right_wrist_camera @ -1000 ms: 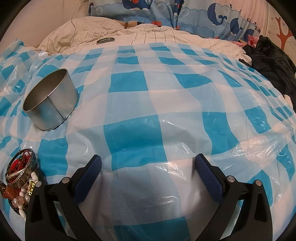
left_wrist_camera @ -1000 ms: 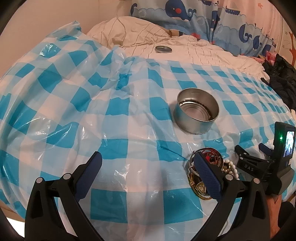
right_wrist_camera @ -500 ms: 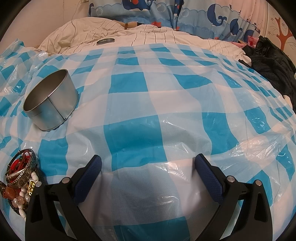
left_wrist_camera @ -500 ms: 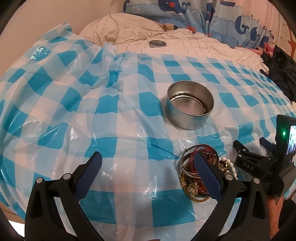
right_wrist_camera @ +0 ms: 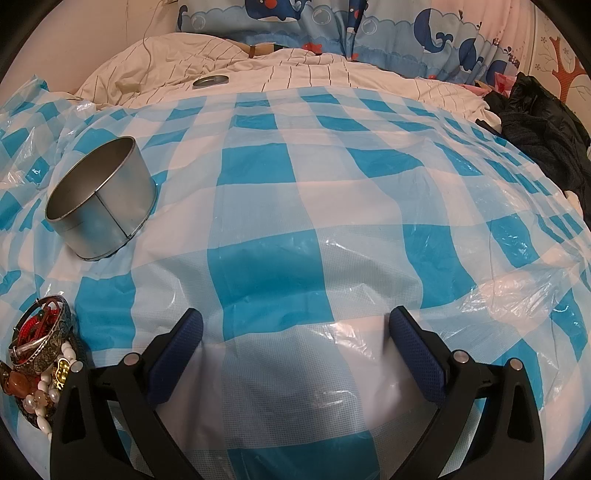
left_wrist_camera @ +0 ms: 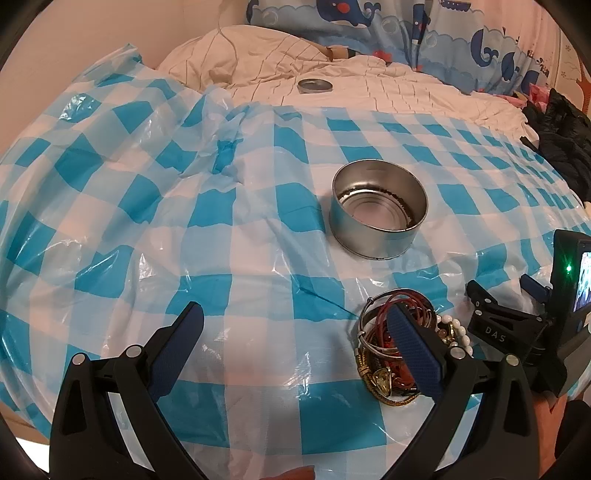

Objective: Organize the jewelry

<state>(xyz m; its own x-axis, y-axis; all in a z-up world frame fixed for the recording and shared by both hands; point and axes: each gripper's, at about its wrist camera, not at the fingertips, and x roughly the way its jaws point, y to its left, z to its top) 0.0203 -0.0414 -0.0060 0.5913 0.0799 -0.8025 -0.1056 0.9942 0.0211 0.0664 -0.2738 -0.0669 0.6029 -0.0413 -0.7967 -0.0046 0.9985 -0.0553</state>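
My left gripper [left_wrist_camera: 295,332] has its jaws spread wide and holds nothing; between the blue pads I see only the checked plastic sheet [left_wrist_camera: 229,236]. Its right-hand pad sits in front of the jewelry pile [left_wrist_camera: 380,332], covering the pile's middle from this camera, so I cannot tell whether it touches the pieces or hovers above them. The pile shows as red cord loops, a thin silver bangle, gold-toned links and white beads, heaped together on the sheet and not in any container.

My right gripper [right_wrist_camera: 295,332] is also wide open and empty, its pads low over a white and blue part of the sheet. From that wrist view the pile [right_wrist_camera: 37,354] lies well off to the left of the jaws, at the frame's lower-left edge, with a patterned metal bangle on top and pale beads spilling toward me.

Beyond the pile stands the round metal tin [left_wrist_camera: 378,214], upright, mouth open. Looking in from the left wrist I see its shiny base and a thin dark ring lying around the inside edge of the floor; what that ring is, I cannot tell. The tin stands apart from the pile.

Farther back a flat round lid [left_wrist_camera: 314,85] rests on the pale striped bedding [left_wrist_camera: 369,85]. Whale-print fabric [right_wrist_camera: 332,26] is behind it, and dark clothing [right_wrist_camera: 535,129] lies at the right.
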